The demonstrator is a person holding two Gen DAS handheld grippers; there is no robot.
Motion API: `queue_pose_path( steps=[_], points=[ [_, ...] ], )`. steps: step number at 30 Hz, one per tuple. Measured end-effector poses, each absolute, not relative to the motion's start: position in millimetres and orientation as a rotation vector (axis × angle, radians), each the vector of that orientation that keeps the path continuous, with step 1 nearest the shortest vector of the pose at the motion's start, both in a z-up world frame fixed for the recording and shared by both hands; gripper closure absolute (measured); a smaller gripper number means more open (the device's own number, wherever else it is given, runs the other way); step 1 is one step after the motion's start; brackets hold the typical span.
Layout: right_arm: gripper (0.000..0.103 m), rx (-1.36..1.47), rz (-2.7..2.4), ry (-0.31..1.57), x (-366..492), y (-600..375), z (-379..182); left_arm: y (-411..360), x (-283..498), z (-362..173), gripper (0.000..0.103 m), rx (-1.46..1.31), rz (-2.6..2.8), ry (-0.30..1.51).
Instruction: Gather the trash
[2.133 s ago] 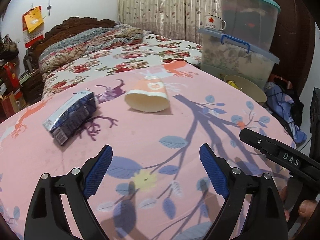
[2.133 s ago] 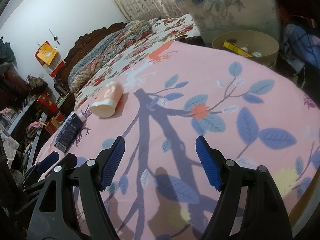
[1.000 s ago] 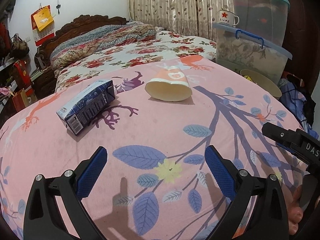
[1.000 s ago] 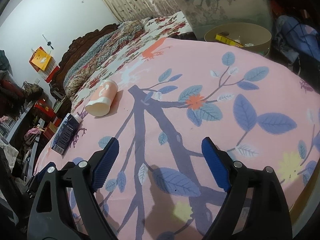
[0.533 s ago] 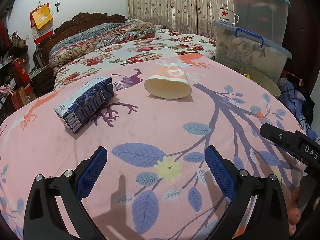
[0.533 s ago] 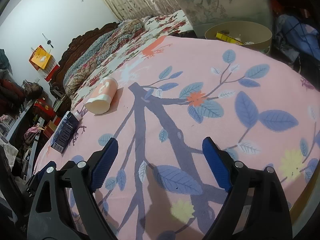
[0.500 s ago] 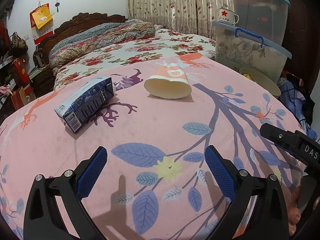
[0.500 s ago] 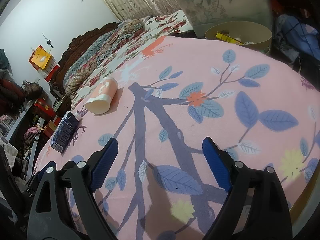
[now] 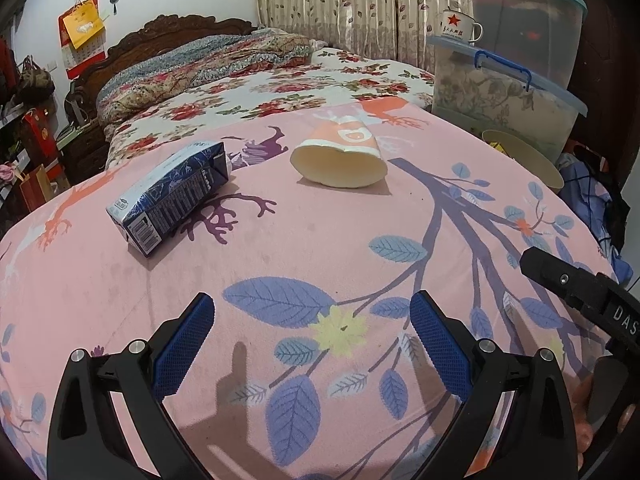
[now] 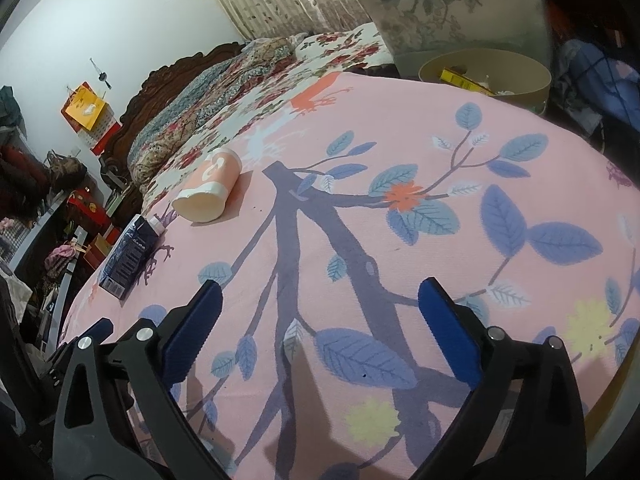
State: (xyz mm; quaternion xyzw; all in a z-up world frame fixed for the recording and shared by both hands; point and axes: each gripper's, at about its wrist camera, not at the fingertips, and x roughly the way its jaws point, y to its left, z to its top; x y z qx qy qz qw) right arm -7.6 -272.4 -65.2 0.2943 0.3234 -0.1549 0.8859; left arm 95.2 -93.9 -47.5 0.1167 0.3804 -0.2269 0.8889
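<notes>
Trash-gathering at its opening step: both tongs hover over a pink leaf-print blanket, nothing yet lifted. The left gripper stands released and empty; the right gripper is spreading its jaws wider, with only blanket between them. Ahead and to the left of the left tongs lies a dark blue drink carton on its side, printed end nearest. Farther ahead rests a squashed orange-and-white paper cup, its open mouth facing the tongs. A round bin sits beyond the right tongs. The next move likely calls for reaching forward and closing across the carton's narrow sides.
</notes>
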Motion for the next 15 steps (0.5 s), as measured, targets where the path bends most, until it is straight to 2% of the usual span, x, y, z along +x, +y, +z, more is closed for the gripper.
queue_pose_path(
  steps=[15],
  points=[
    [0.004,0.609,-0.342,0.677,-4.0,-270.1,-64.8,-93.8,103.6,-52.9,0.009,0.245,-0.474,0.850]
  ],
)
